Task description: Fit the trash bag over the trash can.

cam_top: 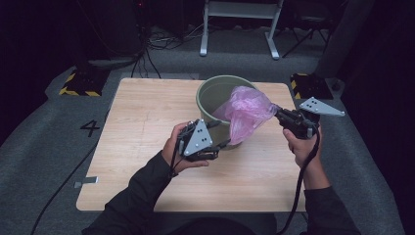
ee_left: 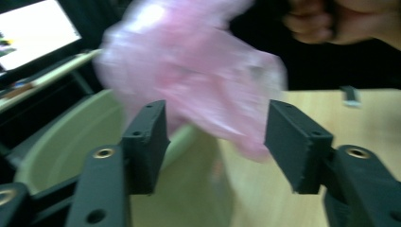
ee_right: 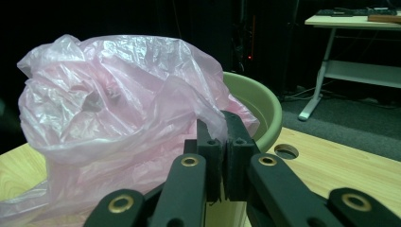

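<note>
the thin pink crumpled plastic bag (cam_top: 246, 113) hangs over the rim of the round olive-green plastic bucket (cam_top: 209, 98), at about four o'clock of the bucket's opening, partly inside and partly falling down the outer wall. the bucket stands on the pale wooden bench (cam_top: 142, 122), toward the far edge, a little to the right of the middle.

the right gripper (cam_top: 280, 113) comes from three o'clock and its fingers (ee_right: 234, 142) are pressed together on a fold of the bag; in the right gripper view the film is pinched between the two black pads. the left gripper (cam_top: 221, 145) waits near the bucket at about six o'clock, with its fingers (ee_left: 146, 142) spread wide and nothing between them; in the left gripper view the bag is in front of them, blurred, not touched.

i think the bag is very light and soft, with no stiffness at all, so it will collapse and follow any pull. the film looks smooth and maybe slippery, and thin enough to tear if it is pulled hard over the rim. the best place to take it, in my opinion, is a gathered fold or the edge of the mouth, where several layers come together, not the flat single film. the bucket seems light also and could slide on the bench if the bag drags it.
</note>
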A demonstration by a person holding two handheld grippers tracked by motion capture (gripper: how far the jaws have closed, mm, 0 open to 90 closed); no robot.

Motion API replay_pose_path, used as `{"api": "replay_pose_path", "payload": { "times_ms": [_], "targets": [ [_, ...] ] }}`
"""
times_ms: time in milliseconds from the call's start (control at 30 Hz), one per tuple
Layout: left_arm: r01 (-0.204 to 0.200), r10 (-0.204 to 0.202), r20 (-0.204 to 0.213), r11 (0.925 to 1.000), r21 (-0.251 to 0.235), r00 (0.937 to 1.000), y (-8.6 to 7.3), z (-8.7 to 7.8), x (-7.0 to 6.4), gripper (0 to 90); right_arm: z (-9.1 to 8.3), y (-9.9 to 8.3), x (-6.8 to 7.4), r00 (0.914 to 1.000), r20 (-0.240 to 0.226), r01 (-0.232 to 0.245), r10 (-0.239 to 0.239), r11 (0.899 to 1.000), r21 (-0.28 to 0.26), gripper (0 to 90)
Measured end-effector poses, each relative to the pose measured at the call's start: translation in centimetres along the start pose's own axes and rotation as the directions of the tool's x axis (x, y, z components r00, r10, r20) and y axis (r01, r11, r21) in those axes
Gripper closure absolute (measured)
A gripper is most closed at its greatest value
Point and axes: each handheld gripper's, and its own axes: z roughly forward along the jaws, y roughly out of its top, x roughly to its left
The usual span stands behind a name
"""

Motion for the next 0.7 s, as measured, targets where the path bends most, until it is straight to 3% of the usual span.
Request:
{"api": "replay_pose_path", "payload": {
  "times_ms": [33, 133, 233, 333, 433, 500, 600, 700],
  "targets": [
    [0.015, -0.015, -0.016, 0.9999, -0.004, 0.9998, 0.1, 0.0, 0.3, 36.8, 0.0, 0.0, 0.0, 1.0, 0.0, 0.0, 0.0, 1.0, 0.0, 87.0],
    [0.105, -0.105, 0.012, 0.9944, -0.017, 0.9945, 0.5, 0.3, 2.0, 31.6, 0.0, 0.1, 0.1, 0.9999, -0.008, 0.013, -0.013, 1.0, -0.001, 85.9],
    [0.11, -0.11, 0.018, 0.9939, 0.012, 0.9938, 0.9, 1.5, 2.9, 26.6, 0.2, 0.4, 0.4, 0.9995, -0.016, 0.027, -0.027, 1.0, 0.002, 85.6],
    [0.127, -0.126, -0.012, 0.9908, 0.048, 0.992, 1.0, 3.2, 3.7, 27.9, 0.4, 0.6, 0.6, 0.9987, -0.031, 0.041, -0.04, 0.999, 0.004, 85.2],
    [0.137, -0.132, -0.063, 0.9874, 0.079, 0.9892, 1.3, 4.4, 4.8, 40.4, 0.4, 0.7, 0.7, 0.9973, -0.047, 0.056, -0.056, 0.998, 0.004, 85.2],
    [0.127, -0.121, -0.067, 0.9869, 0.098, 0.9904, 1.4, 4.9, 5.3, 57.7, 0.2, 0.8, 0.6, 0.9966, -0.065, 0.05, -0.05, 0.999, -0.001, 85.2],
    [0.098, -0.088, -0.084, 0.9882, 0.118, 0.9925, 1.6, 5.0, 6.0, 81.8, -0.3, 0.9, 0.2, 0.9979, -0.052, 0.038, -0.038, 0.999, -0.011, 86.5],
    [0.086, -0.077, -0.092, 0.9906, 0.106, 0.9928, 1.8, 4.0, 6.6, 86.0, -0.5, 0.9, -0.1, 0.9989, -0.036, 0.03, -0.03, 0.999, -0.011, 87.1]
  ]
}}
